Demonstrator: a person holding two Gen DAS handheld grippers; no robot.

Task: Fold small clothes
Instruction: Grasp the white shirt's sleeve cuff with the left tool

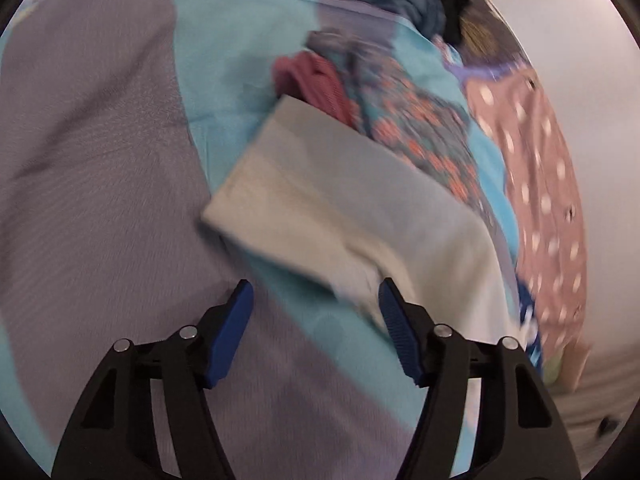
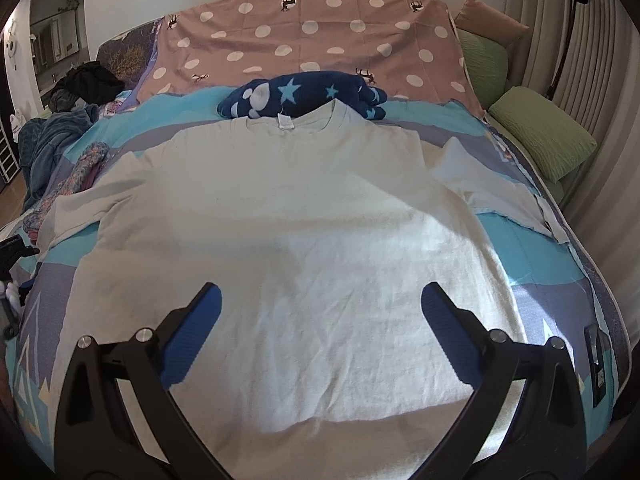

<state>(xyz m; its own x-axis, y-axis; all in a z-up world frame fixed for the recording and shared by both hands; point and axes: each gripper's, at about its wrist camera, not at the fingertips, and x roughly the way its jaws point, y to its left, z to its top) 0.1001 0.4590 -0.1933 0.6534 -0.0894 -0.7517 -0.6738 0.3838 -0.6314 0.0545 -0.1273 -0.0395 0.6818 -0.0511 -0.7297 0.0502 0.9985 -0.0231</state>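
A pale white T-shirt [image 2: 288,240] lies spread flat on the bed, collar at the far end, sleeves out to both sides. My right gripper [image 2: 320,300] is open and empty, hovering over the shirt's lower half. In the left wrist view, which is blurred, my left gripper [image 1: 316,292] is open and empty just short of the shirt's left sleeve [image 1: 320,200]. The sleeve lies on the turquoise and grey bedspread [image 1: 100,160].
A navy star-patterned blanket [image 2: 304,94] lies behind the collar. A pink dotted cover [image 2: 312,40] lines the head of the bed. Floral and pink clothes [image 1: 400,120] lie beside the left sleeve. Green pillows [image 2: 540,132] sit at the right, dark clothes [image 2: 88,80] far left.
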